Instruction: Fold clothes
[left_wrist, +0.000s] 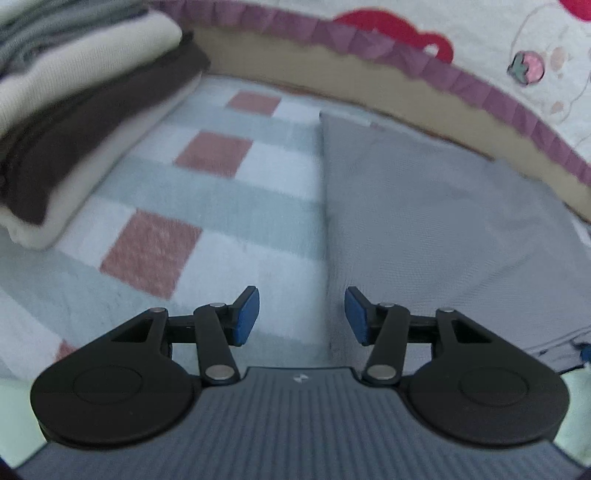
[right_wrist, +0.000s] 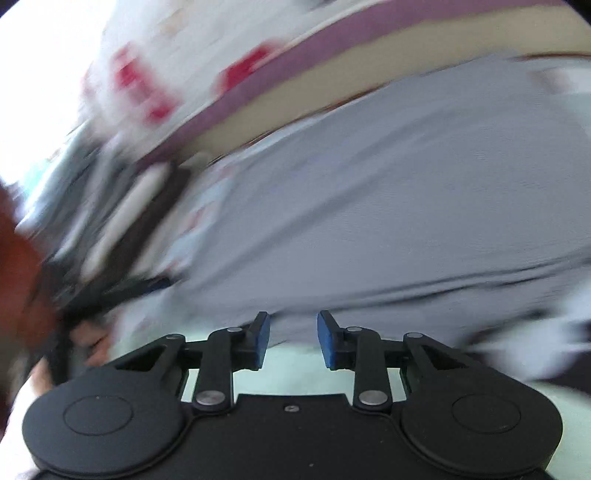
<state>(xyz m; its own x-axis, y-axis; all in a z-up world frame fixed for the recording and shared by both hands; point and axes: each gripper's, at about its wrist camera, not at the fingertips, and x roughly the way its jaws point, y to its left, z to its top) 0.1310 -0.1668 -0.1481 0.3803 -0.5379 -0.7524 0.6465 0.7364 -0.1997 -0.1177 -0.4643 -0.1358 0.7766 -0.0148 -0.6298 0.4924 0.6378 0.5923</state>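
Stack (left_wrist: 74, 122) upper left already folded. Grey garment (left_wrist: 424, 221) lies flat mid-frame, fold apparently unfinished. Left gripper (left_wrist: 302, 317) and right gripper (right_wrist: 293, 339) both parted, holding nothing.

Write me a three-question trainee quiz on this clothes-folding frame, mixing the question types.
1. True or false: the left gripper is shut on the grey garment.
2. What sits left of the grey garment on the checked blanket? A) a stack of folded clothes B) a laundry basket C) a pair of shoes
3. Fill in: the right gripper has its jaws ____.

Key: 1 false; 2 A; 3 open.
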